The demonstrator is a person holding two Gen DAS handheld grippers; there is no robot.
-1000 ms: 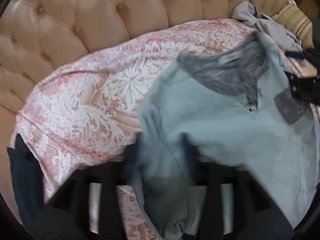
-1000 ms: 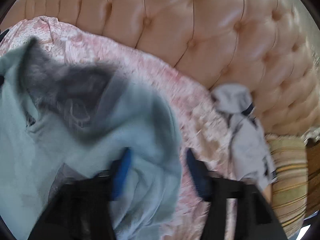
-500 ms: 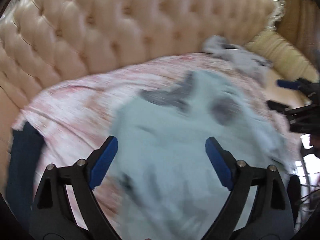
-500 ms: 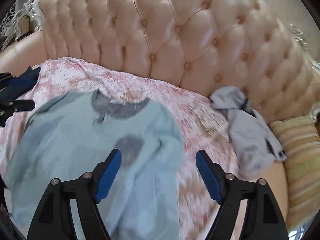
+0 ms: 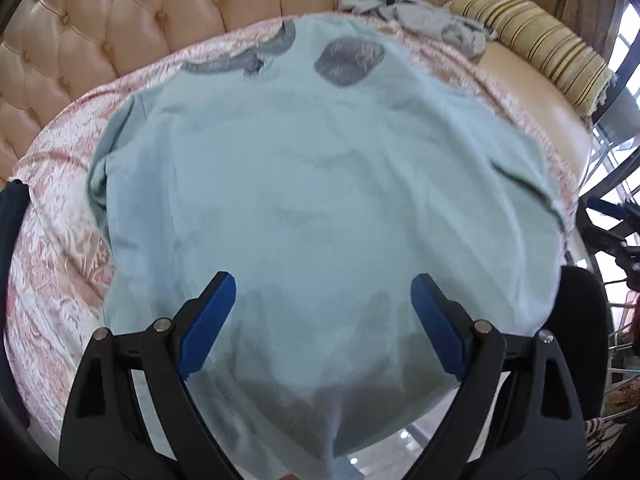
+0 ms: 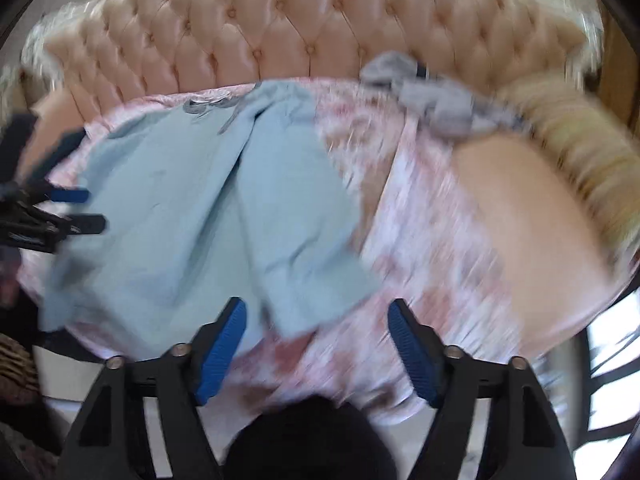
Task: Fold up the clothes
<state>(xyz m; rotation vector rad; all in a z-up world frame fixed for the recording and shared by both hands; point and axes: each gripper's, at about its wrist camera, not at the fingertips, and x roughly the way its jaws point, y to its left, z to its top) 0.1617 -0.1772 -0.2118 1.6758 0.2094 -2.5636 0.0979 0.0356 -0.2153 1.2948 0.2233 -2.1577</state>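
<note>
A light blue shirt (image 5: 320, 184) with a grey collar (image 5: 240, 62) and a grey chest pocket (image 5: 348, 60) lies spread front-up on the pink floral cover (image 5: 60, 240), collar toward the sofa back. My left gripper (image 5: 322, 284) hovers open over the shirt's lower part with nothing between its fingers. In the blurred right wrist view the shirt (image 6: 192, 200) lies left of centre. My right gripper (image 6: 316, 308) is open above the shirt's lower right corner and holds nothing. Each gripper also shows in the other's view: the right gripper (image 5: 612, 224) and the left gripper (image 6: 80, 210).
A crumpled grey garment (image 5: 416, 16) lies at the back right, next to a striped cushion (image 5: 540, 40). A dark navy garment (image 5: 12, 220) sits at the cover's left edge. The tufted sofa back (image 5: 120, 20) curves behind. Bare seat leather (image 6: 532, 208) shows on the right.
Both grippers, which held bunched shirt fabric a second ago, have opened and drawn back. The shirt now lies spread flat on the cover.
</note>
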